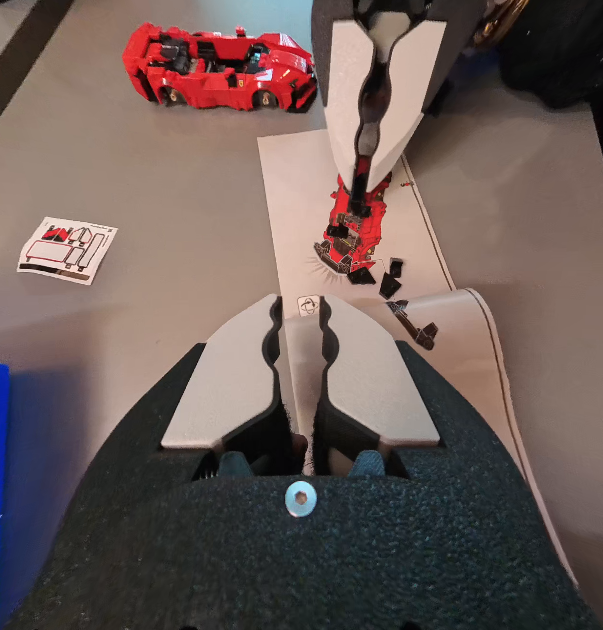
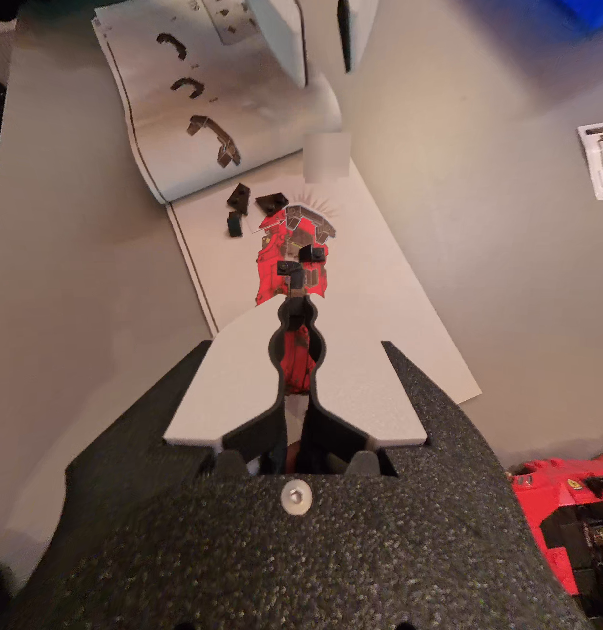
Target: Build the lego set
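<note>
A: Your right gripper (image 2: 295, 300) is pinching a small black piece (image 2: 295, 272) at its tips, over the open instruction booklet (image 1: 293, 204) on the desk (image 1: 157, 187). Your left gripper (image 1: 300, 301) is spread and holds nothing, low over the booklet's near edge.

B: And the car?

A: The red car (image 1: 218, 68) sits on the desk well beyond the booklet, off to the left in the left wrist view, apart from both grippers. Three loose black pieces (image 1: 388, 276) lie on the page near the drawing.

B: So what makes this step go well?

A: My guess is you're lifting that piece to join it with the loose ones or to the car. Keep the pinch firm; the hold is only at the very tips, so it could twist. Bring the left gripper in to steady whatever the piece mates with before you press. I can't tell which way its studs face, so check before seating it.
</note>
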